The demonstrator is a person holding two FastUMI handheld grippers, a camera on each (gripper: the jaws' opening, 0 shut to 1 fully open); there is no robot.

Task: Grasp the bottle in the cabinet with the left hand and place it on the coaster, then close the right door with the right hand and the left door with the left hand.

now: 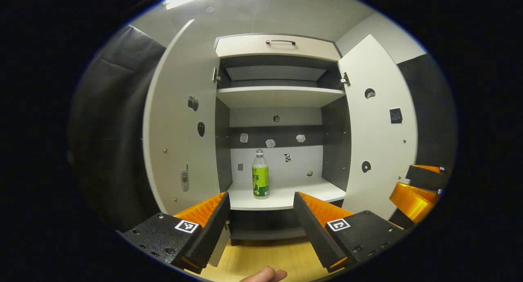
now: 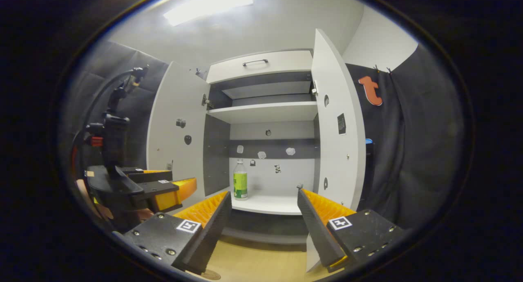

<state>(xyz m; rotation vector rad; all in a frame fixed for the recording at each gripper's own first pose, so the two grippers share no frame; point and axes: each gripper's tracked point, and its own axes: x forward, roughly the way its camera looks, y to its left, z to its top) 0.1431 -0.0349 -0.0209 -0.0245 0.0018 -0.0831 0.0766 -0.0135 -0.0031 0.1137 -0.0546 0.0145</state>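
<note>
The clear plastic bottle (image 1: 260,174) with a green label, writing too small to read, stands upright, cap up, on the white cabinet shelf (image 1: 286,197). Left gripper (image 1: 261,220) and right gripper (image 2: 263,220) both gape wide, holding nothing.

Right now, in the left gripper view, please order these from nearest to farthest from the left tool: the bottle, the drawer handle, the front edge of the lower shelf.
From the left tool:
1. Front edge of the lower shelf, just ahead, low.
2. Bottle, upright on that shelf, left of centre.
3. Drawer handle, high at the cabinet's top.
</note>
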